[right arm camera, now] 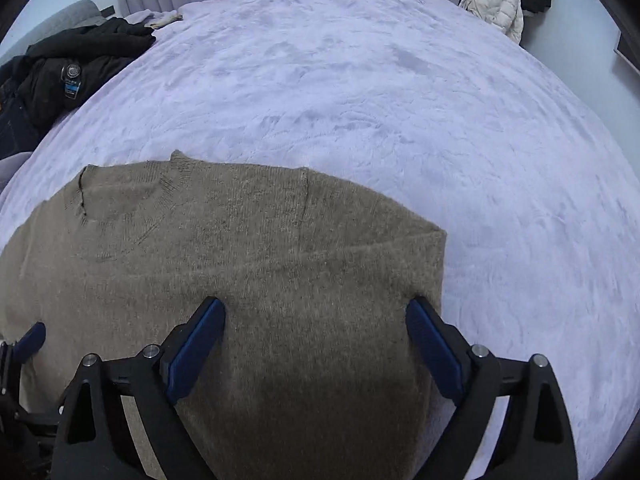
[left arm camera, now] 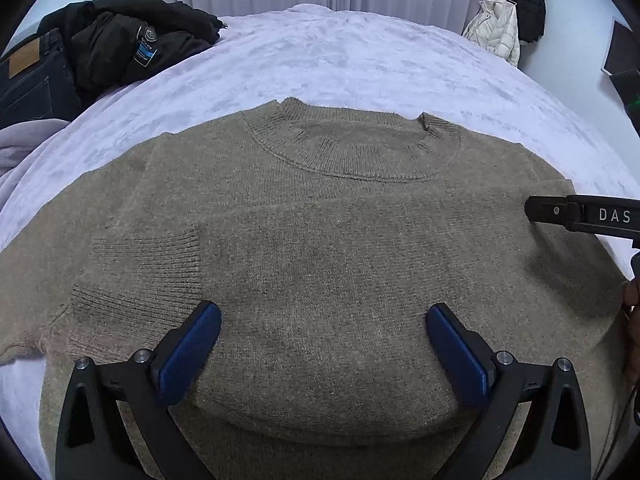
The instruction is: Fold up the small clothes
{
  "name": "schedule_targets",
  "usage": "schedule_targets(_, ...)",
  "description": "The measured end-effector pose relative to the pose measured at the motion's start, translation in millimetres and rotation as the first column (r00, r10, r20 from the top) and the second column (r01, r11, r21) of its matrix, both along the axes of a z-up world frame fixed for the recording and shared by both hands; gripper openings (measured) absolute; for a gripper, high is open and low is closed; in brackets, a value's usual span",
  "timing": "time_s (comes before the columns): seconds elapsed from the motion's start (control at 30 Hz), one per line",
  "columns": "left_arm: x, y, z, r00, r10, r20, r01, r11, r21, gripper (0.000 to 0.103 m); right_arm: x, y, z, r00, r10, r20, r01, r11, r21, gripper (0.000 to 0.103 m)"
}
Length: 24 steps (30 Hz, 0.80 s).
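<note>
Both fingers astride sweater.

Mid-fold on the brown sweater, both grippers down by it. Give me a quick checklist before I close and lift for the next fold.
1. Left gripper jaws spread wide over the sweater: ok.
2. Right gripper jaws spread, its outer finger at the sweater's folded right edge: ok.
3. Sleeve folded across the chest, ribbed cuff lying flat on the body: ok.
4. Collar flat, pointing away up the bed: ok.
5. Bare blanket beyond the collar, room to fold onto; dark jacket lies off to the far left: ok.
6. Fabric actually between the jaws, both layers: cannot tell, since the hem is hidden below the fingers.
</note>
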<state>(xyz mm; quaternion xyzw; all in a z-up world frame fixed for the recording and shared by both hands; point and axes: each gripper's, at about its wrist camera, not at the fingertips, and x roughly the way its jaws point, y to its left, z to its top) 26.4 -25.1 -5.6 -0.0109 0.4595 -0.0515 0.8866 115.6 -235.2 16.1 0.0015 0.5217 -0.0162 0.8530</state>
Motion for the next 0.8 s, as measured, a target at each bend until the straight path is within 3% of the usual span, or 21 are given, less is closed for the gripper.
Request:
schedule_targets(0.07,1,0,3,1.0,0.004,-0.016,-0.004,1.0,-0.005,0.103,-8,7,10,1.0,-0.006,0.028,0.006,1.0,-0.02,0.094)
schedule_targets(0.17,13,2,19,0.998,0.032,-0.047,-0.035,0.998,-0.049,0.103,-33,21,24,0.994,0.043,0.103,-0.045,0.999,0.021,0.094)
schedule_targets(0.27,28,6,29,0.992,0.094,-0.088,-0.105,0.986,-0.127,0.103,-44,39,8,0.997,0.061,0.039,-0.06,0.998,-0.016,0.094)
schedule_targets(0.3,32,4,25,0.988,0.105,-0.116,-0.119,0.986,-0.12,0.103,-48,42,1,0.998,0.058,0.014,-0.057,0.997,-0.044,0.094)
schedule_targets(0.37,36,-3,11,0.984,0.098,-0.149,-0.106,0.993,-0.045,0.103,-65,48,1,0.996,0.064,0.058,-0.058,0.993,-0.105,0.094)
schedule_targets(0.47,19,-12,6,0.996,0.053,-0.073,-0.05,0.998,0.033,0.103,-88,51,6,0.994,0.088,0.07,-0.08,0.991,-0.104,0.094)
schedule_targets(0.6,-2,-3,9,0.996,0.041,-0.082,-0.039,0.999,0.026,0.103,-131,54,7,0.987,0.123,0.101,-0.113,0.989,-0.1,0.094)
schedule_targets(0.63,-9,0,9,0.996,0.038,-0.079,-0.036,0.999,0.03,0.103,-144,57,7,0.984,0.139,0.112,-0.127,0.986,-0.109,0.098)
schedule_targets(0.7,-26,5,11,0.998,0.017,-0.062,-0.015,0.999,0.034,0.103,-162,63,-3,0.984,0.167,0.07,-0.158,0.981,-0.111,0.102)
schedule_targets(0.8,-46,13,24,0.999,0.026,-0.042,-0.025,0.999,0.025,0.103,-179,61,2,0.979,0.185,0.09,-0.176,0.98,-0.097,0.102)
